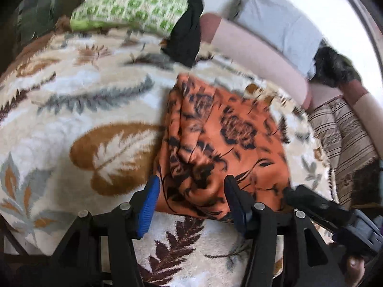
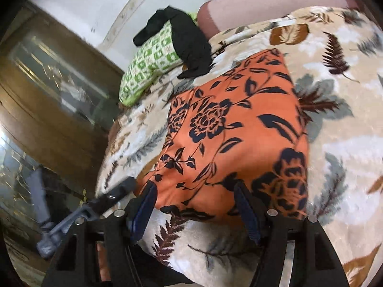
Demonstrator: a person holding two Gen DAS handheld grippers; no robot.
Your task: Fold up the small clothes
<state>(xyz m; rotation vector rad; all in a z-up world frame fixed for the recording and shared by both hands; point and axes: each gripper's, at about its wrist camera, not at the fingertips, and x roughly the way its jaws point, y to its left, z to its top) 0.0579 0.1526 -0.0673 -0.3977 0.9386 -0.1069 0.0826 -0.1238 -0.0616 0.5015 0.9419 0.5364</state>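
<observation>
The orange floral garment (image 1: 222, 141) lies folded into a rough rectangle on the leaf-patterned blanket (image 1: 79, 110); its surface shows lengthwise creases in the left wrist view and lies smoother in the right wrist view (image 2: 237, 134).

The left gripper (image 1: 191, 191) stands with jaws apart over the near edge of the garment; the blue pads (image 1: 149, 210) flank the cloth without pressing on it; nothing is held. The right gripper (image 2: 194, 198) likewise stands with jaws apart at the near edge of the garment; its dark blue pads (image 2: 246, 215) sit to either side of the fabric edge, and no cloth is pinched between them.

In the left wrist view the body of the other gripper appears at the lower right, just beside the garment corner; in the right wrist view the other gripper appears at the lower left.

At the far side of the blanket lies a green-and-white patterned pillow (image 1: 129, 9); a black garment (image 1: 186, 31) is draped over one end of it and reaches down onto the blanket. A pink bolster (image 1: 258, 55) and a grey cushion (image 1: 277, 19) lie beyond the blanket edge; a striped brown cloth (image 1: 340, 138) lies to the right.
</observation>
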